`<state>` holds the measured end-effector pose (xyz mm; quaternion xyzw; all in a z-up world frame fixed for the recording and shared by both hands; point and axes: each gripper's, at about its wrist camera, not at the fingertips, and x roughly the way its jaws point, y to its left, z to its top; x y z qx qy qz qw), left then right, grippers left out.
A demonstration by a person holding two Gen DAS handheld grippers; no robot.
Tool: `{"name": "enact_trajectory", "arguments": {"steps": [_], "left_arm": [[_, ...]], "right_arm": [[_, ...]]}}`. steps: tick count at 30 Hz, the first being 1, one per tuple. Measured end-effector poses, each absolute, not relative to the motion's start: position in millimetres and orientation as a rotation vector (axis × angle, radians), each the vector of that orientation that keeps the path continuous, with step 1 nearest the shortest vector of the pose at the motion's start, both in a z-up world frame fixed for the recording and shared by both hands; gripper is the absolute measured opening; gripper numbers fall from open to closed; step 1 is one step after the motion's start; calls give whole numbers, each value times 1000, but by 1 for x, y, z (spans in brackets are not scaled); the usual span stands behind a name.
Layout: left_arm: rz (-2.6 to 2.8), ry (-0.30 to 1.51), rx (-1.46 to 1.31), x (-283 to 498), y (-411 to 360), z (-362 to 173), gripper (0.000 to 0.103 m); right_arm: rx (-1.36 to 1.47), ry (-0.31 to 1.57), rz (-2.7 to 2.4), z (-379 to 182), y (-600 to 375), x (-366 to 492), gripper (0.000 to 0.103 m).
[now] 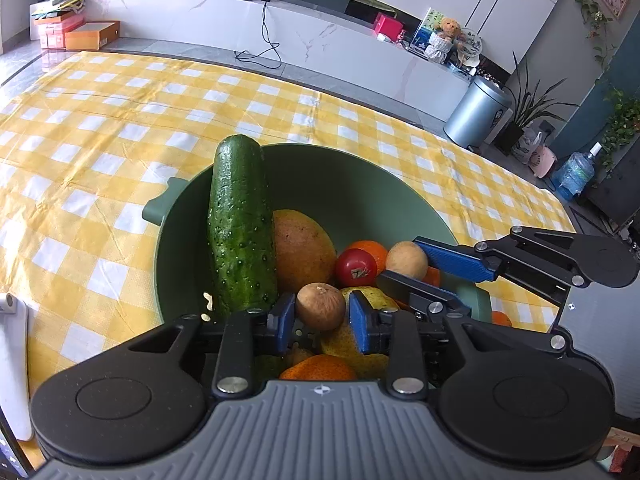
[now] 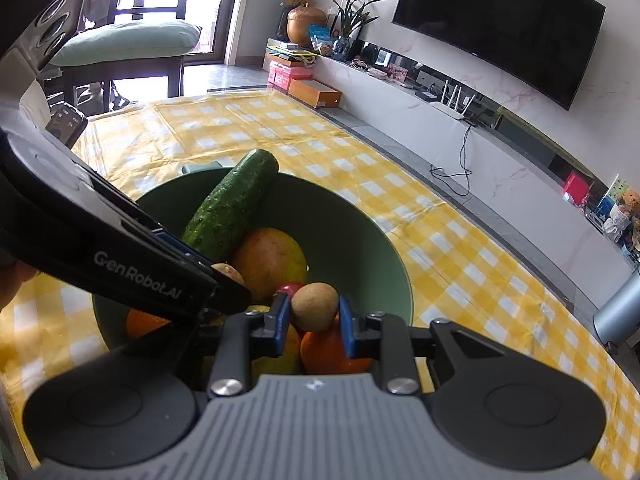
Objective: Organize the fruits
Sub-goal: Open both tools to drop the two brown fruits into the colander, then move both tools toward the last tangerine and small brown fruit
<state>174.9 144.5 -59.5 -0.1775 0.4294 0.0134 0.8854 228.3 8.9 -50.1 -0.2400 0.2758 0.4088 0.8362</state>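
Observation:
A green bowl (image 1: 360, 168) on the checked cloth holds a cucumber (image 1: 240, 224) leaning on its rim, a mango (image 1: 304, 248), a tomato (image 1: 356, 268), oranges (image 1: 372, 250) and a yellow pear (image 1: 344, 344). My left gripper (image 1: 320, 320) hangs over the near side of the bowl. A small brown round fruit (image 1: 320, 306) sits between its blue pads with slim gaps, so it is open. My right gripper (image 2: 314, 322) is shut on a second brown fruit (image 2: 314, 306) above an orange (image 2: 324, 352). In the left wrist view it reaches in from the right.
The yellow-checked tablecloth (image 1: 120, 140) spreads wide to the left of and beyond the bowl. Another orange (image 1: 500, 318) lies just outside the bowl's right rim. A phone (image 2: 66, 124) lies at the table's far left, near a chair (image 2: 132, 40). A white object (image 1: 10, 360) stands at the near left edge.

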Motion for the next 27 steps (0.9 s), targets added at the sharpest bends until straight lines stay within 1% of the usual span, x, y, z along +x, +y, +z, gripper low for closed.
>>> {"name": "enact_trajectory", "arguments": {"steps": [4,5,6,7,10,13,17,18,19,24,26,27], "left_arm": [[19,876,-362,171,143,-57,48],[22,872,-358,171,142,-57,50],[25,868,-357,170,142,-56,51],[25,864,-359,170,142,-55,51],[23,838,-368,166,142,-52,52],[15,807,-370,163,141,-48,57],[20,771,-348,158,136,-43,59],[19,763,-343,157,133,-41,60],[18,755,-338,156,132,-40,61],[28,711,-294,149,122,-31,63],[33,696,-269,146,115,-26,64],[34,690,-255,145,112,-24,64]], "right_arm": [[-505,583,863,-50,9,227,24],[-504,581,862,-49,9,227,26],[-504,577,859,-49,8,226,33],[-504,571,856,-48,7,225,36],[-501,556,851,-43,3,222,36],[-495,541,839,-38,-2,218,38],[-466,524,816,-30,-14,211,44],[-457,522,808,-29,-17,209,48],[-445,520,799,-27,-21,207,50],[-386,533,754,-20,-40,202,53],[-355,541,730,-18,-50,200,56],[-340,543,716,-17,-55,199,60]]}}
